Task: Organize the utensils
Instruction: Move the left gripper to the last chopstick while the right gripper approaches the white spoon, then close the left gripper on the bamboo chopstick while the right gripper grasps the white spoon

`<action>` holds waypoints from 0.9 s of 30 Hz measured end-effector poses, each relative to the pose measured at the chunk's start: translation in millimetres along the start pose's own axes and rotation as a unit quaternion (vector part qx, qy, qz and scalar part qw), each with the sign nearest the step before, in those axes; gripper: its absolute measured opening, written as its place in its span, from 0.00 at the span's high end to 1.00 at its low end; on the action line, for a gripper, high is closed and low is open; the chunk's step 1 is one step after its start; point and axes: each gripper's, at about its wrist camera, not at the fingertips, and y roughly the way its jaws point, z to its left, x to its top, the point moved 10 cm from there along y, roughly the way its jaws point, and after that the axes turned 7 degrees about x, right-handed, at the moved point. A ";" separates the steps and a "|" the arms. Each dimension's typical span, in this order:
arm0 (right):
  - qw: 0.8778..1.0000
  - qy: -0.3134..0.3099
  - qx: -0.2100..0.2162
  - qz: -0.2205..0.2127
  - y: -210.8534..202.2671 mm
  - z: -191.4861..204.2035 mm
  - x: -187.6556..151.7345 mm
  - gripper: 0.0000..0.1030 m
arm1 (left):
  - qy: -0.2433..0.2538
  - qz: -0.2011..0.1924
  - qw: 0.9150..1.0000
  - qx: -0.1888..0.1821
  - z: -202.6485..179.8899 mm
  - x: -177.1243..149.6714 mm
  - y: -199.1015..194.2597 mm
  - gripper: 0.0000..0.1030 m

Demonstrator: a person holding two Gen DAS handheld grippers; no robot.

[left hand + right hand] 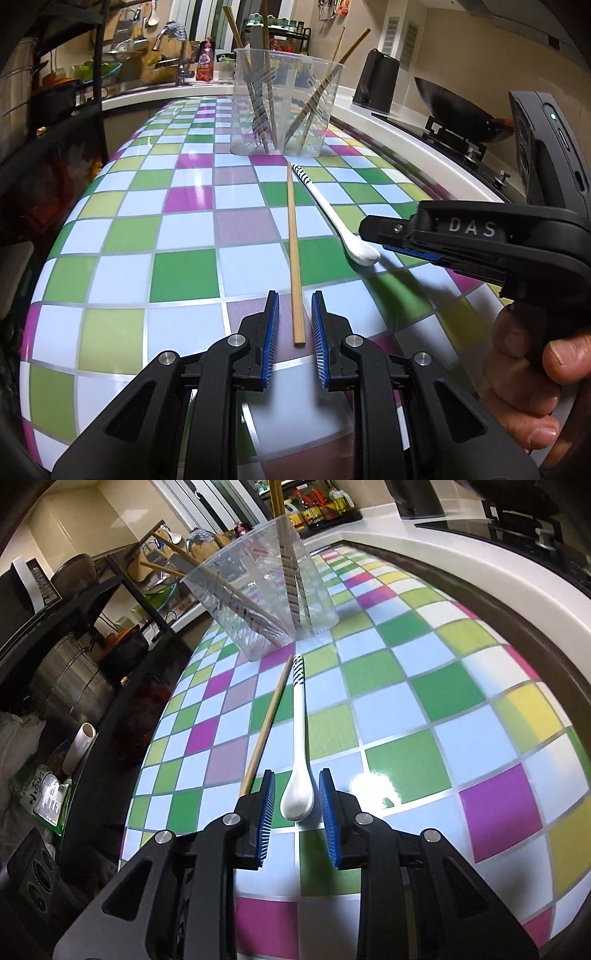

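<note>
The right wrist view loses the near end of the chopstick behind its own left jaw, while the left wrist view shows that whole stick lying on the checkered counter, its end between the left gripper's spread jaws, untouched. The right gripper has spread jaws either side of the white spoon's bowl, no contact I can see. The clear cup sits top centre with more chopsticks inside, their tops cut off. A hand shows lower right only in the left wrist view.
</note>
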 end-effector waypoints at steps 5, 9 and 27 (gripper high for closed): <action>1.000 0.000 -0.006 0.019 7.5 -1.4 -10.7 0.79 | 0.017 -0.001 1.000 0.019 -2.5 -2.9 2.2 0.81; 1.000 -0.001 -0.012 0.025 7.7 -2.2 -14.5 0.80 | 0.032 -0.005 0.999 0.035 -2.7 -1.3 2.4 0.81; 0.993 -0.080 -0.085 0.004 -12.3 -24.3 -8.3 0.89 | 0.011 -0.001 0.997 0.076 16.5 6.4 7.6 0.92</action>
